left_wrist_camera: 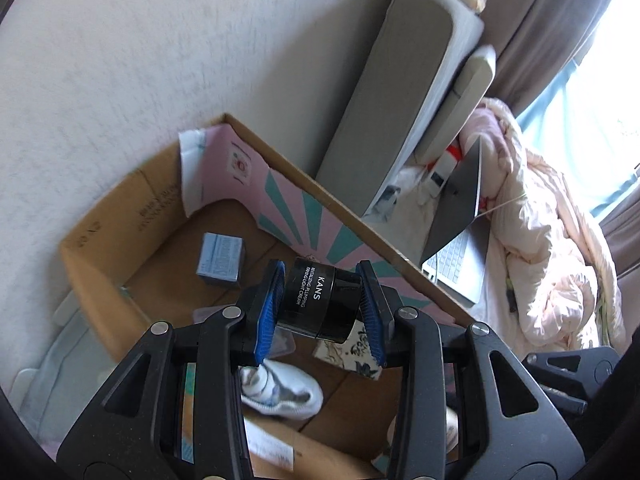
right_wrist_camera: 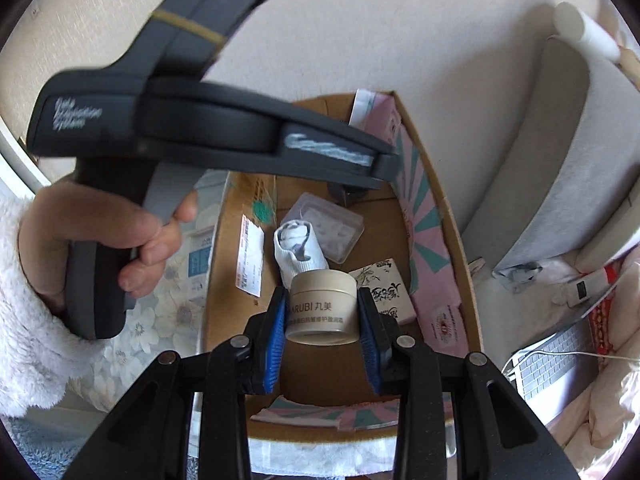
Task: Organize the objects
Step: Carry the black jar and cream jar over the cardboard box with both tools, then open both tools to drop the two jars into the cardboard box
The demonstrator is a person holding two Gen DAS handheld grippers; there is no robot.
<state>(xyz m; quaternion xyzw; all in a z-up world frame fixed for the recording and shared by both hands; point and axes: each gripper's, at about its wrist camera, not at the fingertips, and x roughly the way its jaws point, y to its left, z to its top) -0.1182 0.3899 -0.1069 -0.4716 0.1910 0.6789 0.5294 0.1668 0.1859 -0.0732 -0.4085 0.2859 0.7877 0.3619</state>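
Blue-padded fingers (left_wrist_camera: 272, 312) of left gripper (left_wrist_camera: 320, 308) clamped on black cream jar (left_wrist_camera: 320, 300), right gripper (right_wrist_camera: 322, 316) clamped on beige jar (right_wrist_camera: 323, 304), both held over cardboard box (left_wrist_camera: 104, 280); step judged: depositing, next lower and release inside.

Below the right gripper (right_wrist_camera: 322, 320), bare floor of the open brown cardboard box (right_wrist_camera: 440, 200) is seen. Ahead, the way is blocked by a rolled white sock (right_wrist_camera: 298, 250), a clear plastic case (right_wrist_camera: 332, 226) and a patterned card box (right_wrist_camera: 388, 290). The upper left is crossed by the left gripper's dark body (right_wrist_camera: 208, 128).
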